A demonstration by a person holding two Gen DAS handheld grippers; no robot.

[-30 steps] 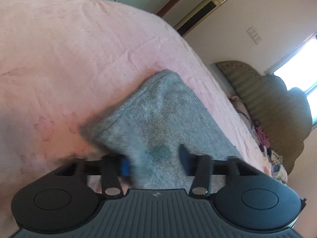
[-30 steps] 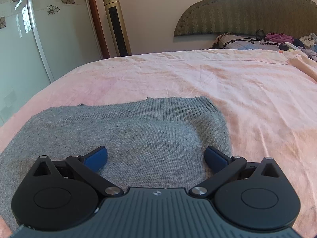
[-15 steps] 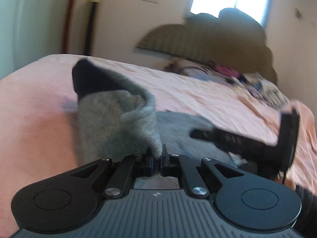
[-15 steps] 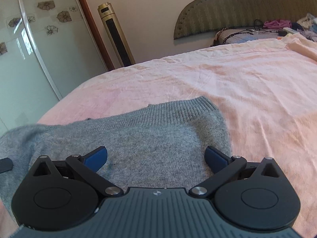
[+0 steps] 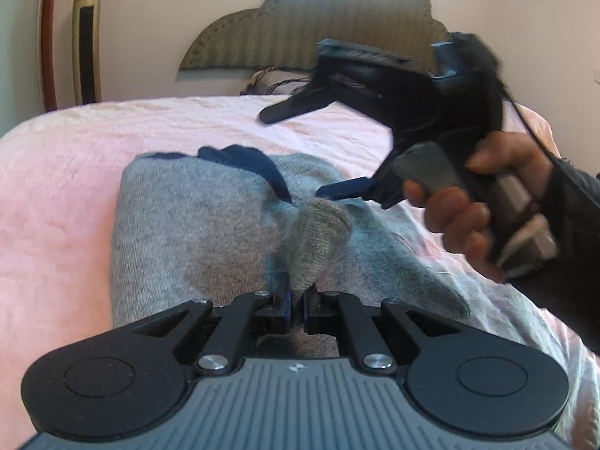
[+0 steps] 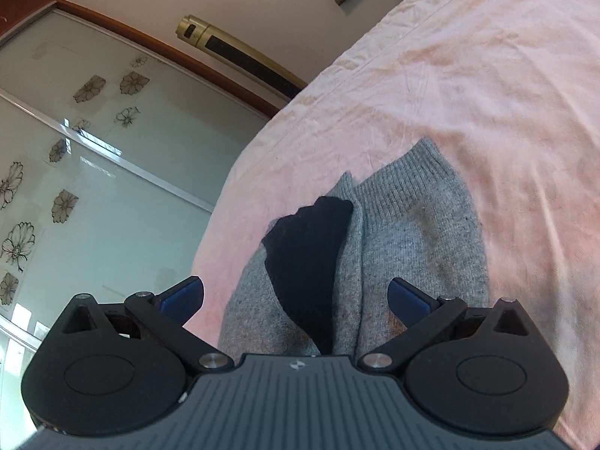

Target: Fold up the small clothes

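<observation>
Wrinkled pink bedsheet [image 5: 67, 195] fills both views; its near edge is cut off by the gripper bodies. Grey knit sweater [image 5: 180, 232] lies on it at centre, partly doubled over, dark navy inner patch [image 6: 307, 262] showing at 12 o'clock of the right wrist camera. Sweater's lower part is hidden under both tools. Left gripper [image 5: 295, 309] is clenched on a bunched grey fold. Right gripper [image 6: 296, 298] is released, pads wide apart above the knit, nothing between them. Only the left view shows the right hand [image 5: 483, 210] at 3 o'clock and the padded olive headboard [image 5: 322, 33] at 12. Only the right view shows the flowered glass wardrobe door [image 6: 93, 172] at 9.
</observation>
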